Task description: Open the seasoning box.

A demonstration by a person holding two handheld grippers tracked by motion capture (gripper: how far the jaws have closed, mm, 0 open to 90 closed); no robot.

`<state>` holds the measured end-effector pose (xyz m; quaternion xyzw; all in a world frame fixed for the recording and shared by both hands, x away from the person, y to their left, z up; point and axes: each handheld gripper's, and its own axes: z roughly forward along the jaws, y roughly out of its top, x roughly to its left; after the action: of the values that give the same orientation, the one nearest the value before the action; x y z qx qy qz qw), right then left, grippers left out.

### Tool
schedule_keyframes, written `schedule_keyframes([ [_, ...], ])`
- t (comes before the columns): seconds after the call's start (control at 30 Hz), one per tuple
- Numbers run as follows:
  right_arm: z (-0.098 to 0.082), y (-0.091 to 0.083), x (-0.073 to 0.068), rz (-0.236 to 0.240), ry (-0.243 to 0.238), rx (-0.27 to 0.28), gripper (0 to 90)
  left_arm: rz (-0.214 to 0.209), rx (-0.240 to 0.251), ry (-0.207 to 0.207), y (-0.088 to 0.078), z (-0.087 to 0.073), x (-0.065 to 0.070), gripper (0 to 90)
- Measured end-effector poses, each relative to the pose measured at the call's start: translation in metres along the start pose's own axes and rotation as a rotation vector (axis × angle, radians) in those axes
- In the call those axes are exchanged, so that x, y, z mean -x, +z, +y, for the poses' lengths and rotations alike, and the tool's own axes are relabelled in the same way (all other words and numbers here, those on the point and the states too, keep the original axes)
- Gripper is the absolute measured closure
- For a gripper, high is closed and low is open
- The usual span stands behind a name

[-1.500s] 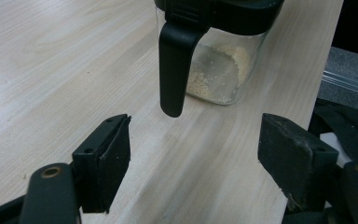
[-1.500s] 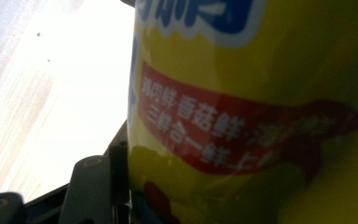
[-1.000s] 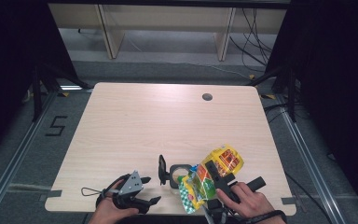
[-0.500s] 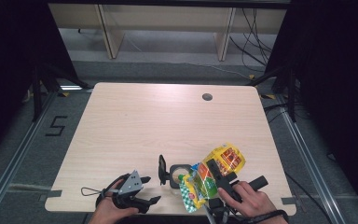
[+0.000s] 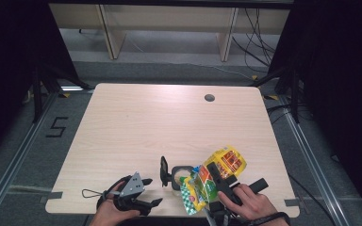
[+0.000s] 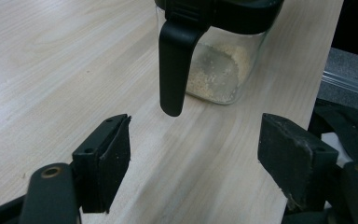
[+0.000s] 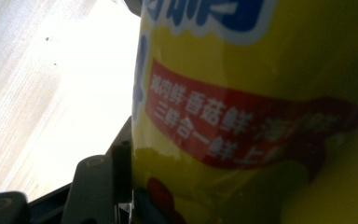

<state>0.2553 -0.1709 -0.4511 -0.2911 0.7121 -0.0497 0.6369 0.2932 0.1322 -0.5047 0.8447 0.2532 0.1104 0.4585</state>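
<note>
A person works at the near edge of a wooden table [image 5: 169, 122]. One clear jar [image 5: 181, 175] with a black lid and handle, holding a little pale powder, stands there. Just right of the jar, the right gripper [image 5: 215, 172] is clamped on one yellow bag [image 5: 214, 176], tilted toward the jar, probably to pour, though its mouth is hard to see. Left of the jar, the left gripper [image 6: 193, 154] rests with jaws apart and empty, pointed at the handle.

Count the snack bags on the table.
2, possibly more hidden: a yellow bag in the right gripper, and a green bag beside the jar.
</note>
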Motion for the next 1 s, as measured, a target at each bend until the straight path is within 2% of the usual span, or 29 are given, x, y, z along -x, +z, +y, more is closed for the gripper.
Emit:
schedule_keyframes([
  [0.03,-0.0001,0.0000,-0.0008,0.007,0.021,0.002,44.1,-0.004,0.013,-0.012,0.0007,-0.0001,0.0009,25.1],
  [0.07,-0.0008,-0.0010,-0.0018,0.015,0.023,-0.005,44.1,-0.001,0.003,-0.005,-0.0002,-0.0005,0.0007,25.1],
  [0.1,-0.0011,-0.0006,0.0006,0.002,0.000,-0.005,44.1,-0.004,-0.002,-0.006,-0.0009,-0.0006,0.0009,25.2],
  [0.13,-0.0013,-0.0007,0.0003,0.001,0.011,-0.011,44.1,-0.005,0.003,-0.006,-0.0006,-0.0007,0.0008,25.2],
  [0.2,-0.0013,-0.0003,0.0002,-0.001,0.003,-0.007,44.1,-0.006,0.004,-0.017,0.0000,0.0004,0.0007,25.2],
  [0.23,-0.0010,0.0001,-0.0006,0.005,0.002,-0.005,44.1,0.004,-0.007,0.008,-0.0006,0.0000,-0.0007,25.2],
  [0.27,-0.0011,0.0001,-0.0014,0.005,0.017,-0.007,44.2,-0.007,0.001,0.008,-0.0004,-0.0002,0.0003,25.2],
  [0.43,-0.0028,-0.0007,0.0014,0.003,0.011,-0.006,44.2,-0.005,0.009,-0.010,0.0003,-0.0003,0.0013,25.2],
  [0.5,-0.0020,-0.0002,-0.0009,0.007,0.019,-0.017,44.2,-0.008,0.005,0.011,-0.0005,0.0001,0.0000,25.2],
  [0.53,-0.0025,0.0000,-0.0017,0.008,0.022,-0.014,44.2,-0.002,0.012,-0.009,0.0000,0.0000,0.0009,25.2],
  [0.6,-0.0047,-0.0003,-0.0003,0.019,0.002,-0.008,44.2,-0.002,0.012,-0.009,0.0000,0.0000,0.0006,25.2],
  [0.63,-0.0047,0.0005,-0.0005,0.012,0.023,-0.011,44.2,-0.002,0.009,-0.007,-0.0004,-0.0003,0.0009,25.2],
  [0.67,-0.0053,0.0007,0.0001,0.003,0.010,-0.013,44.2,-0.006,0.004,-0.006,-0.0005,-0.0004,0.0009,25.2],
  [0.7,-0.0055,0.0001,-0.0007,0.006,0.021,-0.019,44.2,-0.005,0.006,-0.008,-0.0001,-0.0001,0.0008,25.2],
  [0.73,-0.0055,0.0000,-0.0005,0.020,0.003,-0.015,44.2,-0.001,0.003,0.000,-0.0001,0.0003,0.0000,25.2],
  [0.8,-0.0056,0.0000,-0.0006,0.021,-0.001,-0.012,44.2,-0.006,0.005,0.002,-0.0001,0.0002,0.0005,25.2],
  [0.83,-0.0063,-0.0008,0.0016,0.010,-0.019,-0.021,44.2,-0.009,0.000,0.029,-0.0007,0.0004,-0.0009,25.2],
  [0.87,-0.0058,-0.0018,0.0014,0.001,0.009,-0.021,44.2,-0.009,0.001,0.026,-0.0008,0.0004,-0.0009,25.2],
  [0.9,-0.0060,-0.0023,0.0022,0.005,0.013,-0.015,44.2,-0.002,0.005,-0.007,-0.0003,0.0001,0.0005,25.2],
  [0.97,-0.0059,-0.0033,0.0038,-0.002,0.013,-0.018,44.2,0.004,-0.007,0.013,-0.0007,0.0001,-0.0009,25.2],
  [1.0,-0.0056,-0.0028,0.0026,0.008,0.001,-0.024,44.2,-0.004,0.005,-0.004,-0.0001,-0.0002,0.0008,25.2],
])
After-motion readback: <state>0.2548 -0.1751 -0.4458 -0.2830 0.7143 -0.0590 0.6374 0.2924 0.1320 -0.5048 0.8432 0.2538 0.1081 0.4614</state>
